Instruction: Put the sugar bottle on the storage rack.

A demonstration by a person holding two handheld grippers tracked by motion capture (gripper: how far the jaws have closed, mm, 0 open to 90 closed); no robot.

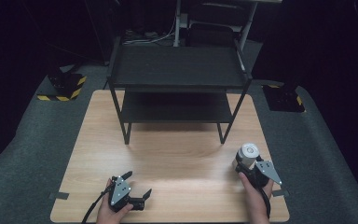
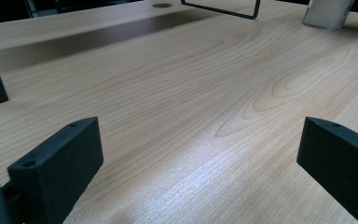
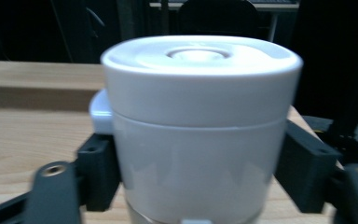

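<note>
Smooth white plastic and a round, rigid body suggest the lidded white container (image 3: 200, 135) is light but slippery; gripping the straight wall below the lid seam looks safest. It stands near the bench's (image 1: 177, 163) right edge. The right gripper (image 1: 248, 167) has its jaws closed on that wall, both pads pressing its sides. The left gripper (image 1: 137, 184), near the front edge, has its jaws wide apart, holding nothing.
</note>
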